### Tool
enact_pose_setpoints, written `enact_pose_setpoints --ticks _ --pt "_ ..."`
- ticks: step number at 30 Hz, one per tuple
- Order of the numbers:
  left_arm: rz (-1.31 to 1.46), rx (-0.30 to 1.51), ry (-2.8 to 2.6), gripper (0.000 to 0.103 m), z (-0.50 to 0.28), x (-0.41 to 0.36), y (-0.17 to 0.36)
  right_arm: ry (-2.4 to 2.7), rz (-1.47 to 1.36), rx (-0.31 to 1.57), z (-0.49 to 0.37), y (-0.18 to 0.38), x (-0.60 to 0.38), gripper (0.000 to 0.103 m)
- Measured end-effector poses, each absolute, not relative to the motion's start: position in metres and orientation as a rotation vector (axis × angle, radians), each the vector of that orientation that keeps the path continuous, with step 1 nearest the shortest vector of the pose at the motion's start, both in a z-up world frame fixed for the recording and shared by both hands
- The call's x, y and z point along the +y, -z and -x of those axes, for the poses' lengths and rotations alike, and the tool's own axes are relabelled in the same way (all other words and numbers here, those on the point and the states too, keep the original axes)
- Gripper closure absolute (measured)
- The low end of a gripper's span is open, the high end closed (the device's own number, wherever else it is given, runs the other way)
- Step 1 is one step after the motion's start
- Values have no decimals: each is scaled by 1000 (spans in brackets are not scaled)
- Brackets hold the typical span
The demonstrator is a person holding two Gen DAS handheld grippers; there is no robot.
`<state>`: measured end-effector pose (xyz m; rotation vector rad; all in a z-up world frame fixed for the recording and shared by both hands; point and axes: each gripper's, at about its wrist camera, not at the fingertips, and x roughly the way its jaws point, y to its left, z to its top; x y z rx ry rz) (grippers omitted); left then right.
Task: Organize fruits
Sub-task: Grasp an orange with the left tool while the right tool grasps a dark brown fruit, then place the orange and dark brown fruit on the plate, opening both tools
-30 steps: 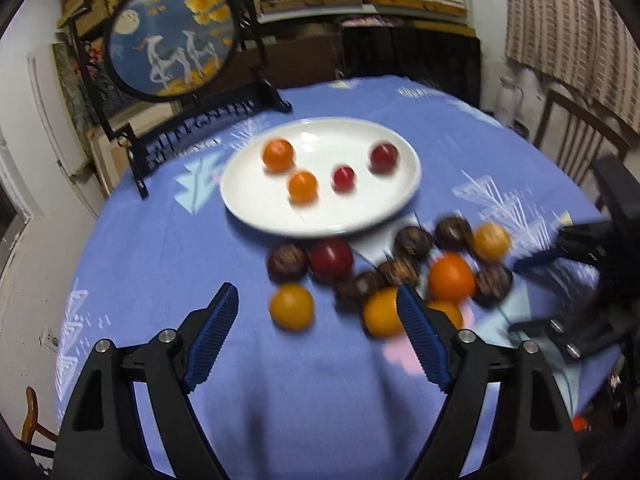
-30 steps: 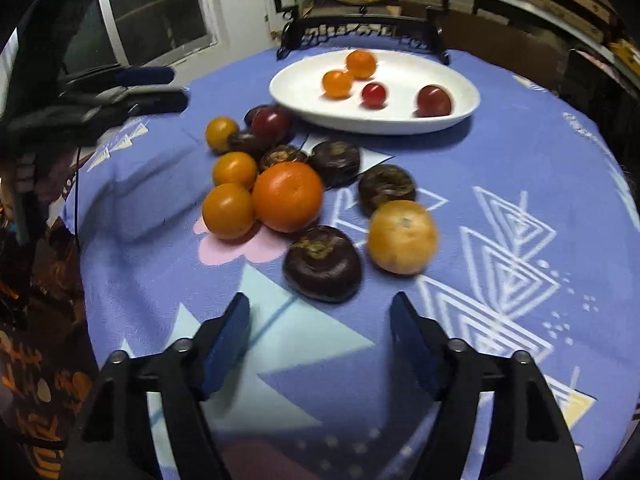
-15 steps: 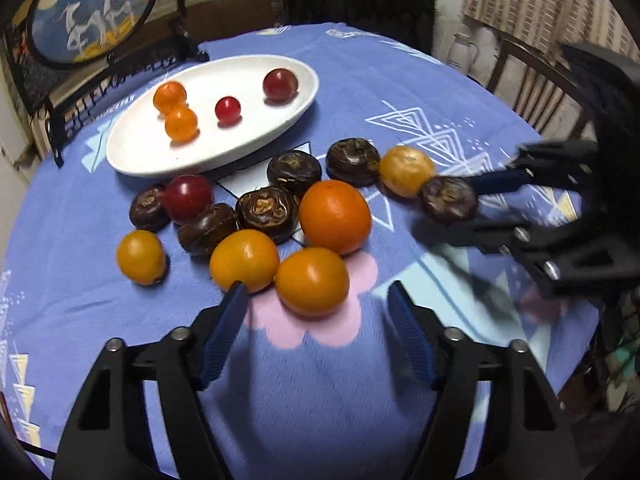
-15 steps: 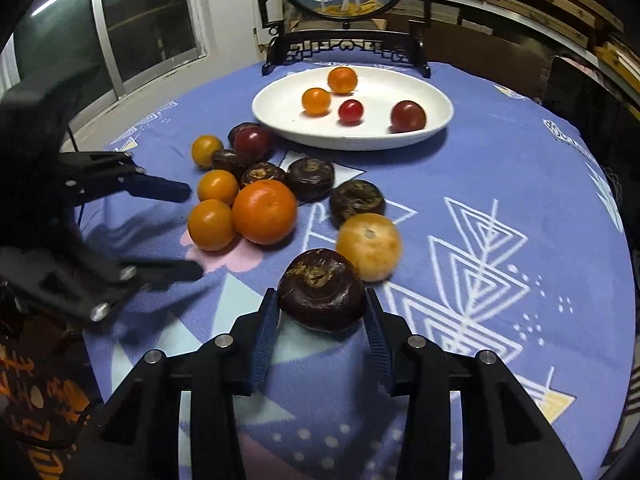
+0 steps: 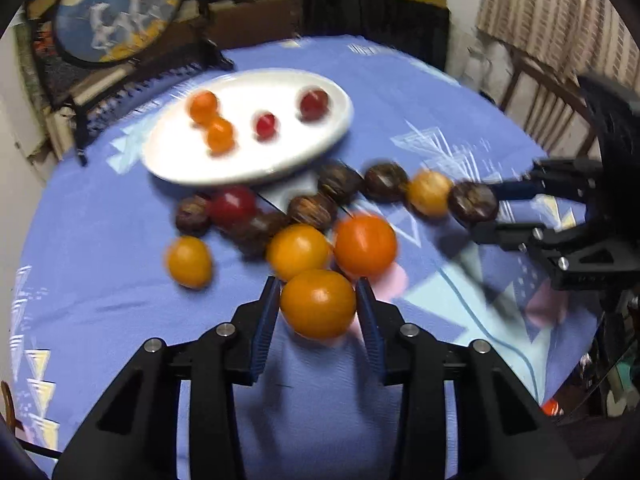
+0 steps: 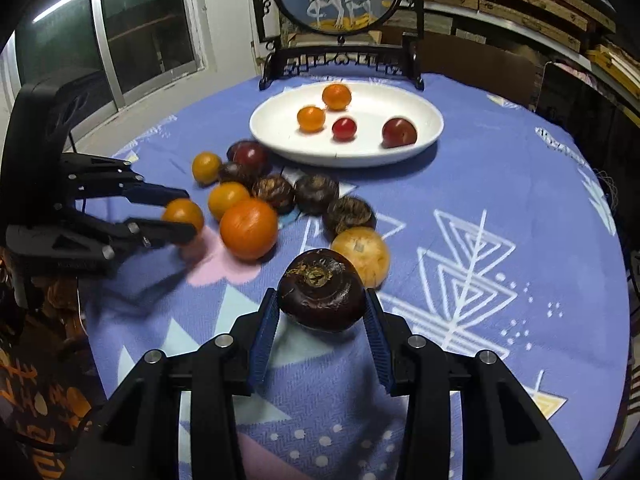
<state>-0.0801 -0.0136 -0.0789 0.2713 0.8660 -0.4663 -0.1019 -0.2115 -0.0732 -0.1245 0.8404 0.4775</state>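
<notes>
From the left wrist, the left tongs point(image 5: 318, 308) are pinching an orange fruit point(image 5: 318, 304) at the near edge of the fruit cluster on the blue worktop point(image 5: 100, 280), short of the white plate point(image 5: 248, 160).

From the right wrist, the right tongs point(image 6: 322, 312) are clamping a dark brown fruit point(image 6: 322, 296), which is sitting just above the cloth beside a pale yellow fruit point(image 6: 362, 254).

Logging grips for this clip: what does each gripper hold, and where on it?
Left gripper: orange fruit, pads on its sides. Right gripper: dark brown fruit, gripped across its sides.
</notes>
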Motion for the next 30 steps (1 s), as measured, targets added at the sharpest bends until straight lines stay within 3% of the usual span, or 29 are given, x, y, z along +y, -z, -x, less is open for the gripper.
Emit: enact_pose_setpoints --ticks 13,30 --pt "-232 608 258 65 -9 -5 -2 -454 60 571 36 -17 -200 60" --pt "-138 677 153 65 -107 7 45 -474 -107 561 -77 -7 -181 60"
